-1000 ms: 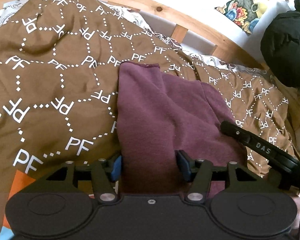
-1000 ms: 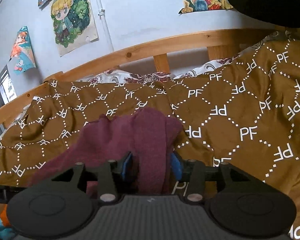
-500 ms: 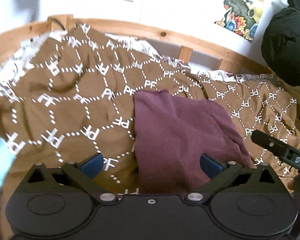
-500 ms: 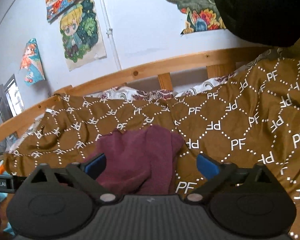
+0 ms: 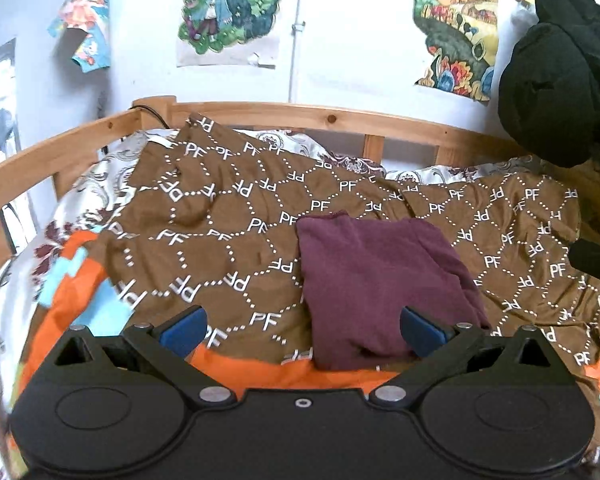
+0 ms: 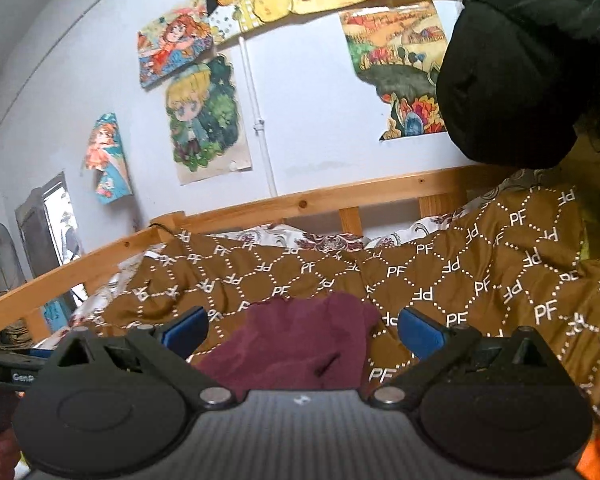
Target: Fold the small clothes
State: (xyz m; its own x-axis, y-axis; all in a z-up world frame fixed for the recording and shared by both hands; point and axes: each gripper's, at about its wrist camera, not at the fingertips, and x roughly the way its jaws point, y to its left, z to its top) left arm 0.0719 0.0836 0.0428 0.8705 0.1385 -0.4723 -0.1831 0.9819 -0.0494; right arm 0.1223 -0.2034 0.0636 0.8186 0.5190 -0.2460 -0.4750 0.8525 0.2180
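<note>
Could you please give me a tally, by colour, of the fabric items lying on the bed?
Maroon: 1, the folded garment
Brown with white lettering: 1, the blanket
Orange and light blue: 1, the cloth under the blanket's near edge
White floral: 1, the sheet beneath
Total: 4

Left gripper (image 5: 302,330), right gripper (image 6: 302,330): jaws wide.
</note>
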